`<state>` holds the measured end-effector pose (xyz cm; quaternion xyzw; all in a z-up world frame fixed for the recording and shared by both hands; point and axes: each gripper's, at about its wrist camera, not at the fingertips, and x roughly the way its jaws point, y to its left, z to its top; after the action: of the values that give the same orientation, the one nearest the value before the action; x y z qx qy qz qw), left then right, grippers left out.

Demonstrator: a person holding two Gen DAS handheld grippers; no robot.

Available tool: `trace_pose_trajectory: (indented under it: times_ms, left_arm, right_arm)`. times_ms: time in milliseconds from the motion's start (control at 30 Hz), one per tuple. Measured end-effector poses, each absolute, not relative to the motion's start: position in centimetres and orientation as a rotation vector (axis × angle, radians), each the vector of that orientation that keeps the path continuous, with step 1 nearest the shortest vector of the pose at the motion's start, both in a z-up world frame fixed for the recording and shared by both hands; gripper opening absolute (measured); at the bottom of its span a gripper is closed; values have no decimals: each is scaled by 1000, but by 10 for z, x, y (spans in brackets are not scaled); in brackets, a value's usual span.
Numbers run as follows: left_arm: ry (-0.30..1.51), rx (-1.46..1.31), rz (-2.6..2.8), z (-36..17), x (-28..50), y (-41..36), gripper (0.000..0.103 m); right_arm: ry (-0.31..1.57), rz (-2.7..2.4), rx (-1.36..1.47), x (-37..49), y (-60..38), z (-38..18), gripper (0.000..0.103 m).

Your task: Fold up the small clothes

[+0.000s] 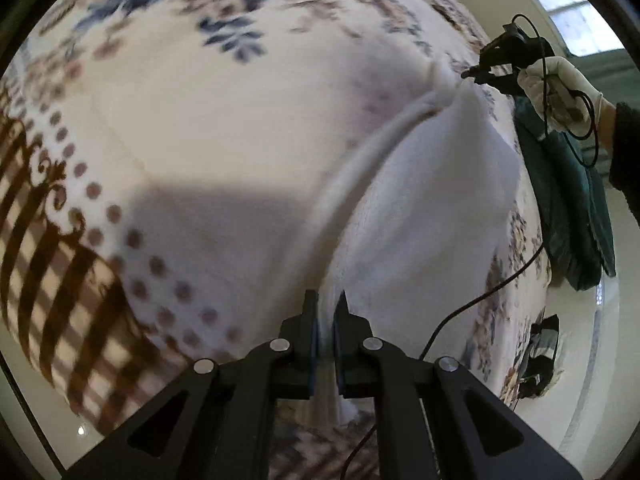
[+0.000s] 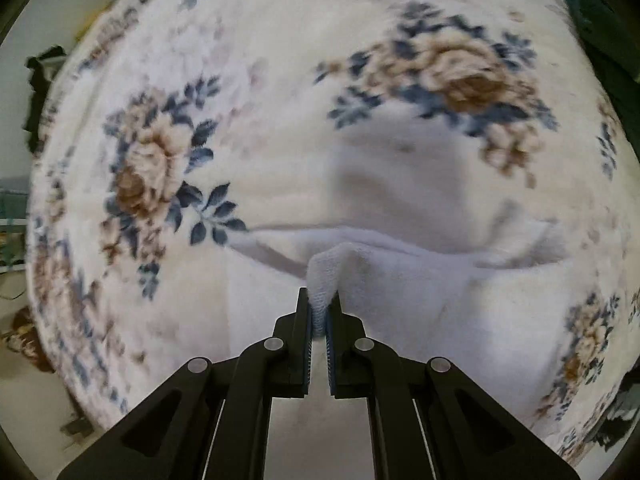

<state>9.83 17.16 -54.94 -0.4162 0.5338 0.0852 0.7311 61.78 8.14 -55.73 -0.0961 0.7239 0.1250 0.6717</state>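
While the left gripper [image 1: 327, 312] and right gripper [image 2: 319, 308] are each pinching a corner, the white towel [image 1: 420, 208] is hanging taut above the floral blanket [image 1: 180, 100], probably for folding.

Setting: domestic room, probably a bedroom. Evidence: plush floral blanket [image 1: 200, 100] in cream, blue and brown covering the work surface; daylit window [image 1: 576, 4] at upper right; folded teal clothing [image 1: 568, 208] stacked at the blanket's edge; pale floor [image 1: 588, 360] beyond.

Two close downward wrist views, sharing white cloth [image 1: 420, 208] on floral blanket [image 2: 160, 160].
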Motion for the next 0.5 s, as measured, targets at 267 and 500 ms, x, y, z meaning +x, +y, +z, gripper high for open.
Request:
trace_pose_trajectory:
  times_ms: [267,500]
  left_arm:
    - [1237,-1061,123,-579,97,204,10]
    - [1260,-1021,67,-557,93,208,61]
  right_arm:
    - [1707,237,-194,614,89,-587,25]
    - [1765,400,46,502,-21,-524,55]
